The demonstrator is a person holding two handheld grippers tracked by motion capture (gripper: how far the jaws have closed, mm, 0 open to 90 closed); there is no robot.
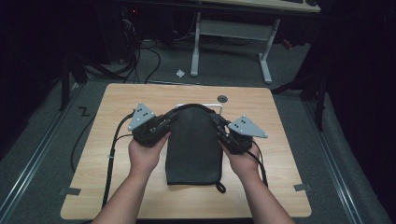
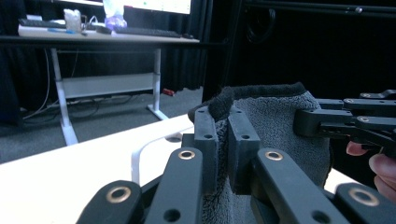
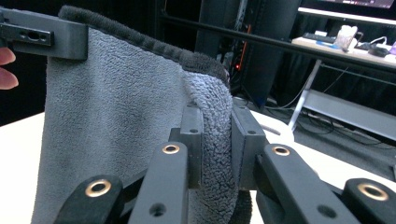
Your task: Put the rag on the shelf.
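Nearest to us, our forearms come in from the bottom edge of the high view, each hand carrying a gripper. We find the left gripper [image 1: 164, 125] clamped on the left top corner of a dark grey towel [image 1: 194, 144], and the right gripper [image 1: 219, 126] clamped on the right top corner. In the left gripper view the jaws pinch a fold of the towel [image 2: 275, 130] just under its dark hem; in the right gripper view the jaws likewise press on a bunched fold of the pile [image 3: 212, 140].

The towel hangs as a sheet between the two grippers, its top edge raised and its lower end lying on the wooden table [image 1: 116, 177], with a small loop at the near right corner. A white handle [image 1: 219, 108] stands on the table just behind the towel.

We judge the following risks. Each grip sits close to the hem, on a narrow bite of fabric; if the hands pull apart too hard, a corner may slip out and the towel would drop in a heap. Should one hand rise faster than the other, the sheet would skew and any fold would come out crooked. The trailing lower end may drag or catch on the table edge, and a forward swing could snag the towel on the white handle.
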